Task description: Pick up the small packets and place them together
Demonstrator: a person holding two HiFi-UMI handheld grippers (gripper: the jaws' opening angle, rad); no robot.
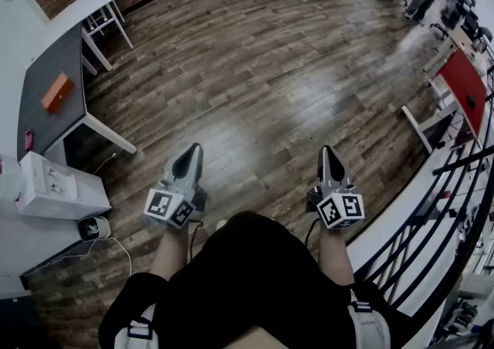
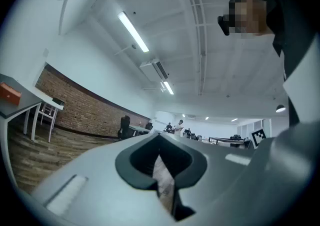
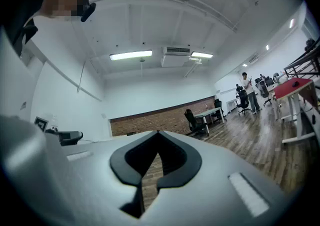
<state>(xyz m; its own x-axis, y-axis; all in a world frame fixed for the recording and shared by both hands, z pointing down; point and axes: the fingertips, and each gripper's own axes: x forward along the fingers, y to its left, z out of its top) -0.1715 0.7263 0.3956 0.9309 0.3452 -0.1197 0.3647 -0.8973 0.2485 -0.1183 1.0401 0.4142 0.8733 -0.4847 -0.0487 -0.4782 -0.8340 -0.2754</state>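
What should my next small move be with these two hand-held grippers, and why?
Probably turn left toward the grey table to look for packets. The left hand-held gripper and the right hand-held gripper are both shut with nothing between their jaws, held out over the wooden floor, and no packets show in any view.

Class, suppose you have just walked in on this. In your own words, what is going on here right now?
A person stands on a wooden floor in an open office and holds a tool in each hand, pointed ahead. The left tool and the right tool are both shut, and neither visibly holds anything. No small packets show in any view, so the gathering isn't under way. An orange object lies on a grey desk off to the left.
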